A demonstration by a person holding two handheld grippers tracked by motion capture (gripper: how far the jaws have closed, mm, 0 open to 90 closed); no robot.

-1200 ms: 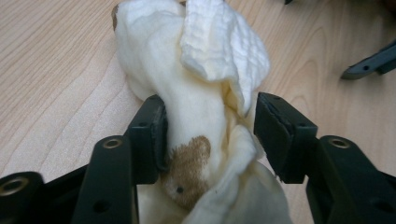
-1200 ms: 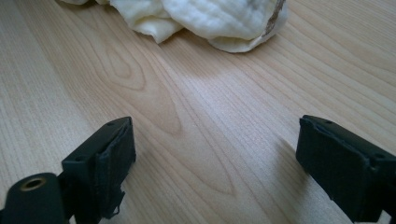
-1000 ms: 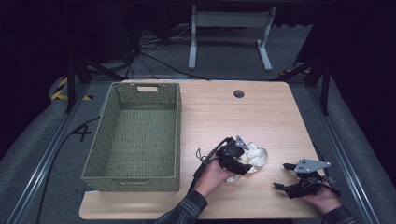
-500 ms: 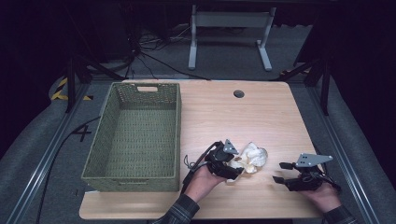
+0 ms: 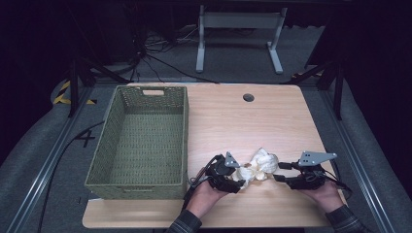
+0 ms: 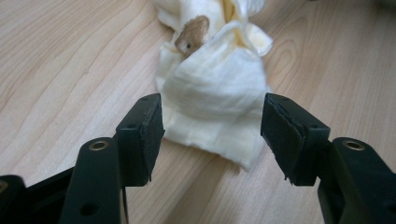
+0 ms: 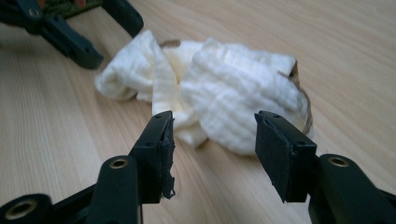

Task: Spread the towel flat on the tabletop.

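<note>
The left hand-held gripper (image 5: 236, 178) is standing released around the cloth (image 5: 257, 165) on the worktop (image 5: 233, 121); the right hand-held gripper (image 5: 280, 172), jaws just closing, is facing it ungripped.

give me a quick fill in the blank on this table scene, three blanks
1. The crumpled cloth lies on the wooden ____.
2. The woven basket stands to the ____ of the cloth in the high view.
3. The left tool has its jaws ____, with cloth between the pads, neither pressing it.

Missing words: table; left; open
</note>
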